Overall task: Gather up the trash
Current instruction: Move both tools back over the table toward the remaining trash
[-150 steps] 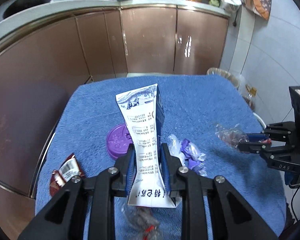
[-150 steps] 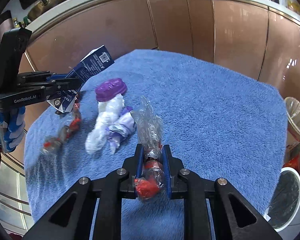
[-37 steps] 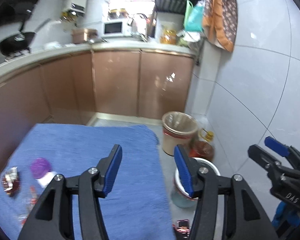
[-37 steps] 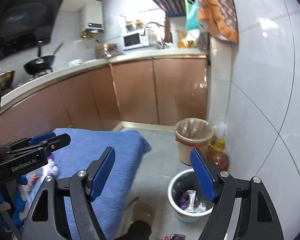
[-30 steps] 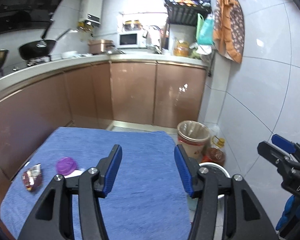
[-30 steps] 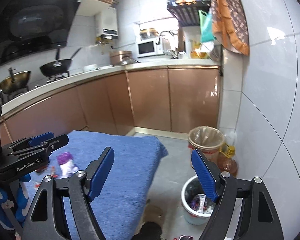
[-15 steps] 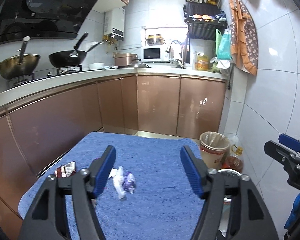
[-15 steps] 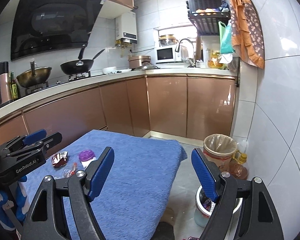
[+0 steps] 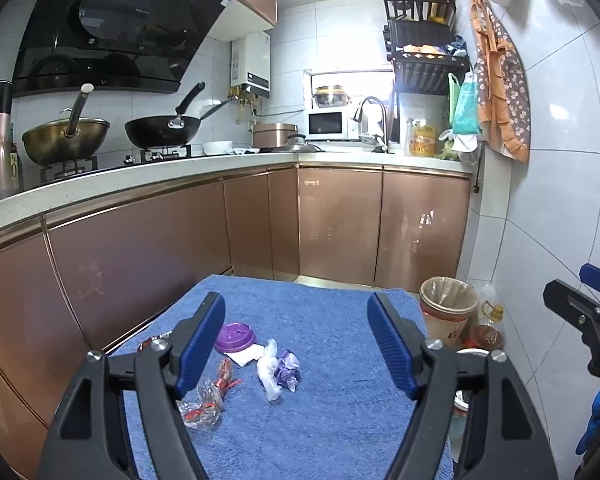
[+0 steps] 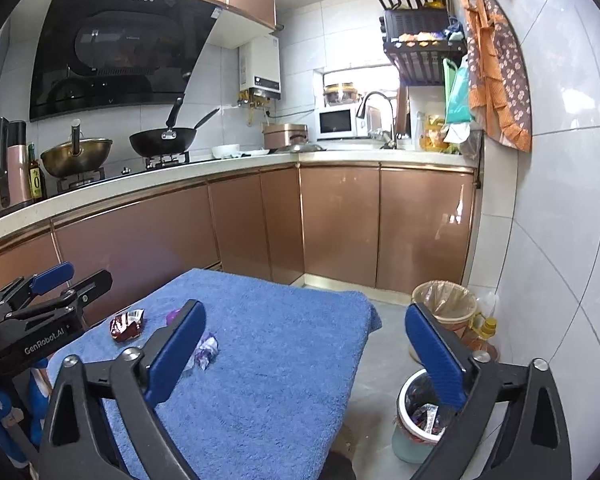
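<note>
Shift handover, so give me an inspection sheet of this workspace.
Surface: blue towel covers the table.
Job's things: purple lid, red wrapper, clear wrappers, white and purple wrappers lie on it; small bin on the floor holds trash.
Clutter: lined bin, oil bottle by the wall.
Grippers: left gripper and right gripper open, both empty.
Cables: nothing seen.
Surroundings: kitchen cabinets, wok.

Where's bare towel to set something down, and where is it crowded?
Free: the blue towel from its middle to the edge beside the bins, right of the purple-white wrapper, and its far strip toward the cabinets. Crowded: near-left part, with the purple lid, clear wrapper and red packet.
</note>
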`<act>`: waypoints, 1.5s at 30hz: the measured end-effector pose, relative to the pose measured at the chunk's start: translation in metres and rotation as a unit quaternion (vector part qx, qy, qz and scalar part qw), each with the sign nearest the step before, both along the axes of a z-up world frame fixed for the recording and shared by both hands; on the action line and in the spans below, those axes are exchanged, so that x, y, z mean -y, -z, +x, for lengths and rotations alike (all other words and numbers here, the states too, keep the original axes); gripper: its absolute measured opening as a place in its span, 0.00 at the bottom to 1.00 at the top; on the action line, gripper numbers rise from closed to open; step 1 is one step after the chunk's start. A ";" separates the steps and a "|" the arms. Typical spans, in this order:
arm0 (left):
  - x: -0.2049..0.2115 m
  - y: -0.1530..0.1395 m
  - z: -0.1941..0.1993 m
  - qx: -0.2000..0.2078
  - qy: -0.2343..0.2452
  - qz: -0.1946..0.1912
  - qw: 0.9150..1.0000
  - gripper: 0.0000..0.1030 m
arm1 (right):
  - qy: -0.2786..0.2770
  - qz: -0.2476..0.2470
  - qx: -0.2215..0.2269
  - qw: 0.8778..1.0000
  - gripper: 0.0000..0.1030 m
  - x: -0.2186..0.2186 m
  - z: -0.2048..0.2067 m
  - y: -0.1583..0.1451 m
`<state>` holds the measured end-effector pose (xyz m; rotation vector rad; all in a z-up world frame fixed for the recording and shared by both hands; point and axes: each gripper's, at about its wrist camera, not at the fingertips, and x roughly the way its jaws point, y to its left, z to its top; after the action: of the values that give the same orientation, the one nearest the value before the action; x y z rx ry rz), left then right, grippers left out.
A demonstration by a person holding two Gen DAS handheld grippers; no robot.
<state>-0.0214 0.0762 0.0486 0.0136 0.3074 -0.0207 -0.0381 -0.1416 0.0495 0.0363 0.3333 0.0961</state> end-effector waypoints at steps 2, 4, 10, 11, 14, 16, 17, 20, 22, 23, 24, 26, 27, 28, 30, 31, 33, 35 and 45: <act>-0.002 -0.001 -0.001 0.006 -0.002 -0.003 1.000 0.70 | -0.007 0.006 0.002 1.000 0.98 -0.001 -0.001 -0.001; -0.004 -0.002 -0.002 0.009 -0.002 -0.005 1.000 0.70 | -0.010 0.007 0.002 1.000 0.98 -0.002 -0.001 0.000; -0.007 -0.001 -0.004 0.016 -0.010 0.000 1.000 0.70 | -0.014 0.010 0.002 1.000 1.00 -0.006 0.002 0.003; -0.007 -0.001 -0.004 0.016 -0.011 0.001 1.000 0.70 | -0.013 0.011 0.002 1.000 1.00 -0.005 0.003 0.003; -0.009 0.001 -0.004 0.015 -0.014 0.006 1.000 0.70 | -0.008 0.014 0.003 1.000 1.00 -0.004 0.006 0.004; -0.010 0.002 -0.003 0.013 -0.017 0.009 1.000 0.70 | -0.009 0.018 0.001 1.000 1.00 -0.003 0.009 0.005; -0.009 0.002 -0.002 0.012 -0.018 0.009 1.000 0.70 | -0.008 0.018 0.001 1.000 1.00 -0.003 0.009 0.005; -0.010 0.005 0.000 0.008 -0.018 0.011 1.000 0.70 | -0.006 0.015 -0.001 1.000 1.00 -0.004 0.014 0.008; -0.009 0.008 0.003 0.004 -0.017 0.013 1.000 0.70 | -0.005 0.013 -0.003 1.000 1.00 -0.007 0.016 0.011; -0.009 0.009 0.004 0.003 -0.016 0.013 1.000 0.70 | -0.005 0.012 -0.006 1.000 1.00 -0.006 0.018 0.012; -0.010 0.009 0.006 0.002 -0.016 0.014 1.000 0.70 | -0.007 0.011 -0.010 1.000 1.00 -0.007 0.020 0.014; -0.009 0.012 0.008 0.000 -0.016 0.019 1.000 0.70 | -0.009 0.012 -0.016 1.000 1.00 -0.009 0.024 0.016; -0.009 0.013 0.009 -0.001 -0.016 0.021 1.000 0.70 | -0.008 0.011 -0.019 1.000 1.00 -0.010 0.026 0.018; -0.009 0.015 0.011 -0.003 -0.015 0.021 1.000 0.70 | -0.004 0.009 -0.020 1.000 1.00 -0.010 0.028 0.019; -0.010 0.017 0.014 -0.007 -0.014 0.019 1.000 0.70 | -0.003 0.011 -0.025 1.000 1.00 -0.011 0.031 0.020; -0.011 0.018 0.017 -0.010 -0.013 0.018 1.000 0.70 | -0.004 0.014 -0.028 1.000 1.00 -0.010 0.033 0.020; -0.012 0.021 0.021 -0.015 -0.011 0.016 1.000 0.70 | -0.001 0.017 -0.032 0.999 1.00 -0.009 0.036 0.021; -0.013 0.023 0.026 -0.021 -0.008 0.014 1.000 0.70 | 0.001 0.018 -0.034 0.999 1.00 -0.010 0.037 0.023; -0.028 0.041 0.052 -0.044 0.002 0.006 0.999 0.70 | -0.003 0.024 -0.048 0.999 1.00 -0.018 0.059 0.025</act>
<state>0.0306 0.1042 0.0081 0.0247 0.3952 -0.0230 0.0214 -0.1236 0.0243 0.0883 0.4265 0.1084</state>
